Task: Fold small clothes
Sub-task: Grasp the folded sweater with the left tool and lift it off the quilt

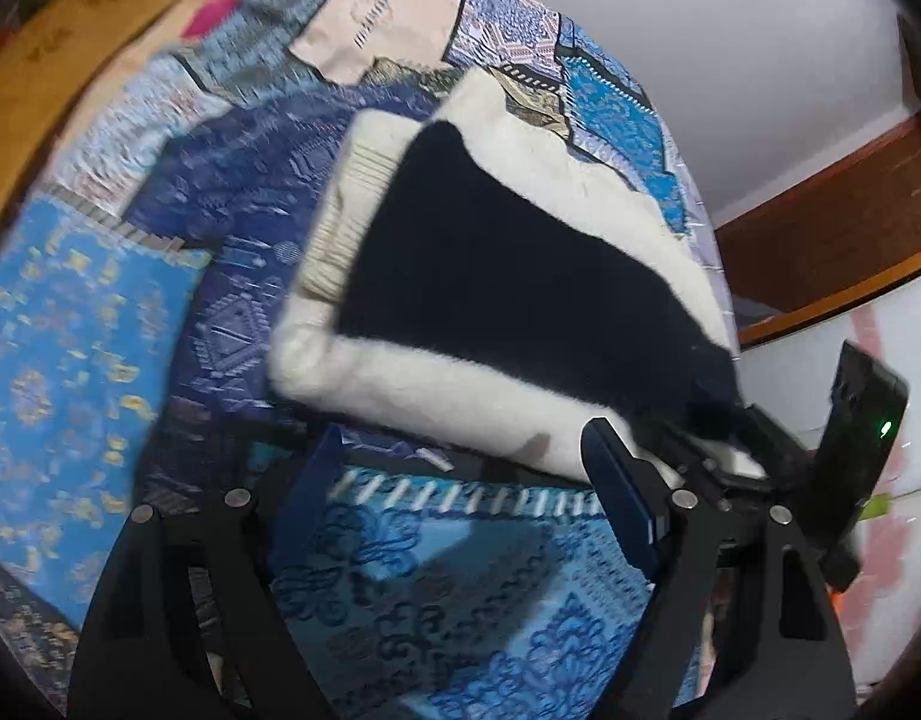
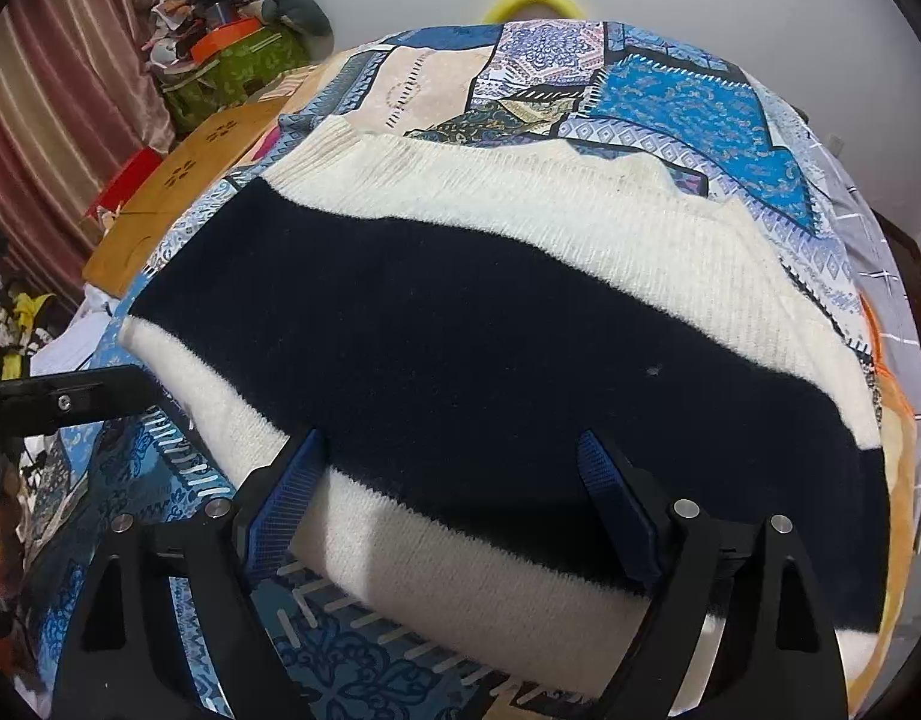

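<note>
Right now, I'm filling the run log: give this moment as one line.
task: fold small clothes | item: cream and navy sweater flat on patchwork bedspread | left gripper: open, empty | right gripper: open, straddling sweater's near edge

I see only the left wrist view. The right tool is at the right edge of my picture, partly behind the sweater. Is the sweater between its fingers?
Observer: Yes. In the right wrist view the right tool reaches over the near edge of the sweater, and that edge lies between its fingers.
Operator: Does it squeeze the cloth already?
Observer: No. Its pads stand wide apart and the knit between them is not pinched.
Operator: What is past the far left corner of the bed?
Observer: A green bag with clutter on top stands there, beside a striped curtain.
</note>
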Available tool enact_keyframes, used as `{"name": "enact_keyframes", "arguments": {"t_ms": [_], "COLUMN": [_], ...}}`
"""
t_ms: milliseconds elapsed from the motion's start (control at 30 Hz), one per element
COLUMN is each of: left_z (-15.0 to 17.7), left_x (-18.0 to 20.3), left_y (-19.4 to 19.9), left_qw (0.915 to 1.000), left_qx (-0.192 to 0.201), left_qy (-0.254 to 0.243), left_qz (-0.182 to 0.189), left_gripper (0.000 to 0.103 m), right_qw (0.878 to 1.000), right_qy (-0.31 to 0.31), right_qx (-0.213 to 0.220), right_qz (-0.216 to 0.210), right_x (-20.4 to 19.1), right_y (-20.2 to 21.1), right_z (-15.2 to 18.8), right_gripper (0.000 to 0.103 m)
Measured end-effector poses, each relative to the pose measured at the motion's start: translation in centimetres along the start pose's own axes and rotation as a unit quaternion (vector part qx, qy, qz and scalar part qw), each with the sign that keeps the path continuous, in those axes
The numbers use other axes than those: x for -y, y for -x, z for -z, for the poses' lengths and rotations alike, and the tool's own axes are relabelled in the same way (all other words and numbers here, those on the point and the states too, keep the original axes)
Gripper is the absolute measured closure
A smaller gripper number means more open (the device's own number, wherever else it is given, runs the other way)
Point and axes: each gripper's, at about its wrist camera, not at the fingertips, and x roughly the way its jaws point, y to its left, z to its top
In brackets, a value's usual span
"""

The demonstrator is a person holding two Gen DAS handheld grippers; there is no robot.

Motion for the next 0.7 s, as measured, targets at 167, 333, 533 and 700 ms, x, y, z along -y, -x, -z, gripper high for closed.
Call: {"name": "enact_keyframes", "arguments": {"t_ms": [167, 333, 533, 700], "left_z": [-1.0, -2.4, -3.9, -5.0], "left_x": [-0.8, -1.5, -1.2, -0.7], "left_y": [-1.7, -2.6, -3.6, -3.9], "left_qw": [0.9973, 0.9931, 0.9955, 0.9979], "left_qx": [-0.019, -0.021, -0.014, 0.020], "left_qy": [0.045, 0.078, 0.070, 0.061], "left_qz": [0.055, 0.085, 0.062, 0.009], "left_gripper": [0.021, 0.022, 0.037, 0.070], "right_qw": [1.000, 1.000, 1.000, 1.000], "right_qy": [0.000, -0.003, -0.003, -0.005], "right_qx": [0.000, 0.001, 0.004, 0.007], "right_qz": [-0.007, -0.013, -0.015, -0.011], "right_x": [0.0, 0.1, 0.2, 0.1], "right_y": [-0.1, -0.2, -0.1, 0.3], "right_z": [0.0, 0.0, 0.0, -0.1], "right_gripper": [0.016, 0.016, 0.016, 0.016]}}
